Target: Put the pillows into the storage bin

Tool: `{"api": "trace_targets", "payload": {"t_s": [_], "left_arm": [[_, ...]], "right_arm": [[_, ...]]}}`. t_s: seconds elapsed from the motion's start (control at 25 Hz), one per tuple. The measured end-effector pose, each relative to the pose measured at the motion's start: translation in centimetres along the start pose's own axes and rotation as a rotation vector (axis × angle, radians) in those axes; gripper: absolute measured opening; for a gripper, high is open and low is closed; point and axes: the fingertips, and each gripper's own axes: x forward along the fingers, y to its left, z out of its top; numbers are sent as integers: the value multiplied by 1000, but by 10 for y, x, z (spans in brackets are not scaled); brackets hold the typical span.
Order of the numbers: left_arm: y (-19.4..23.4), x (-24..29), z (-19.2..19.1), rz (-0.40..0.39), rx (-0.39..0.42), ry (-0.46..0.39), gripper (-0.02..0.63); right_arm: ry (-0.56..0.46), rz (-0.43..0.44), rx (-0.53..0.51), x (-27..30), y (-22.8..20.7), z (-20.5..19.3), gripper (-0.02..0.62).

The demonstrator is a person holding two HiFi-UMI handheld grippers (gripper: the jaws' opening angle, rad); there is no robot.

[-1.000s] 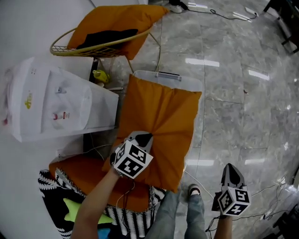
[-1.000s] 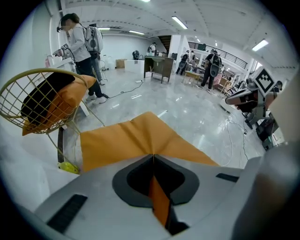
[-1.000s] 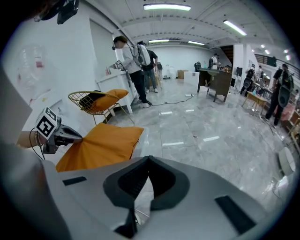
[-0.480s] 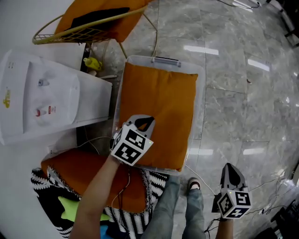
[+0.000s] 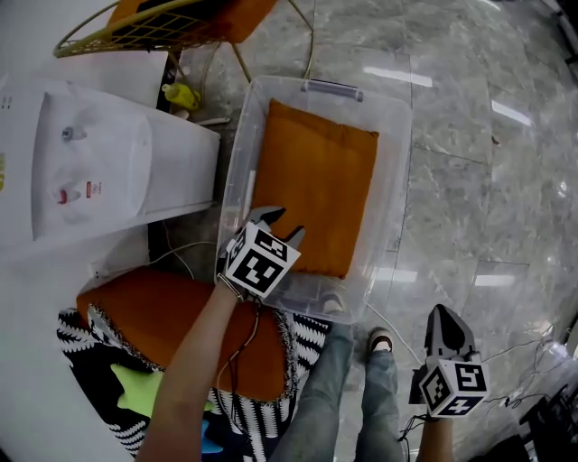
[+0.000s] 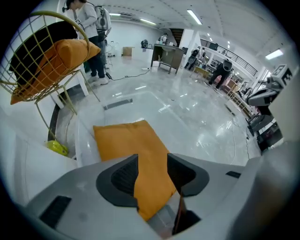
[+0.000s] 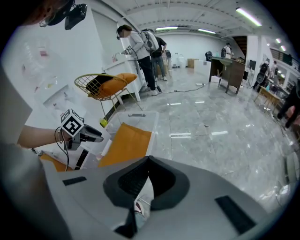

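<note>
My left gripper [image 6: 152,161] has its jaws apart. They've just been opening, and the pads aren't pressing on anything. The orange pillow [image 5: 314,194] shows in the gap, lying below them. That gripper hangs over the near left corner of the storage bin [image 5: 395,180]. My right gripper [image 7: 148,161] has its jaws together with nothing in them. It's low on my right, well apart from the bin.

The floor [image 5: 488,207] is glossy grey marble-look tile with the ceiling lights bouncing off it. The room's a big open white hall with strip lights, and a few people [image 7: 140,47] stand by the wall further back.

The pillow lies flat with its long axis along the bin's length. One short end is toward me and the other toward the grey handle [image 5: 334,88] at the far end.

The bin is clear plastic, sits on the floor and holds that one pillow. Just beside it on the left is a white water dispenser [image 5: 90,153]. Past that, a yellow wire chair [image 5: 135,27] carries a second orange pillow [image 6: 56,58] with something black on top. A third orange pillow [image 5: 172,320] lies on black-and-white patterned fabric [image 5: 99,361] down at my left.
</note>
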Motion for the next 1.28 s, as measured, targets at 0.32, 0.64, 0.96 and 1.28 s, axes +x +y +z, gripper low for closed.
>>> {"api": "trace_targets", "payload": {"t_s": [0.32,0.64,0.96,1.28], "left_arm": [[-3,-5,-15,27,-59,-3,204],[-15,-28,-15,59,-111,-46,207],[-46,-75,-12,125,-179,-127,209],[-101,-153,-26,237,-290,-205,209]], "right_arm": [[8,15,-45,-2,0,4,2],[-14,54,-91,-13,8,12,2],[-41,100,-161,-44,0,14,2],[-40,208,-311,-96,3,13,2]]}}
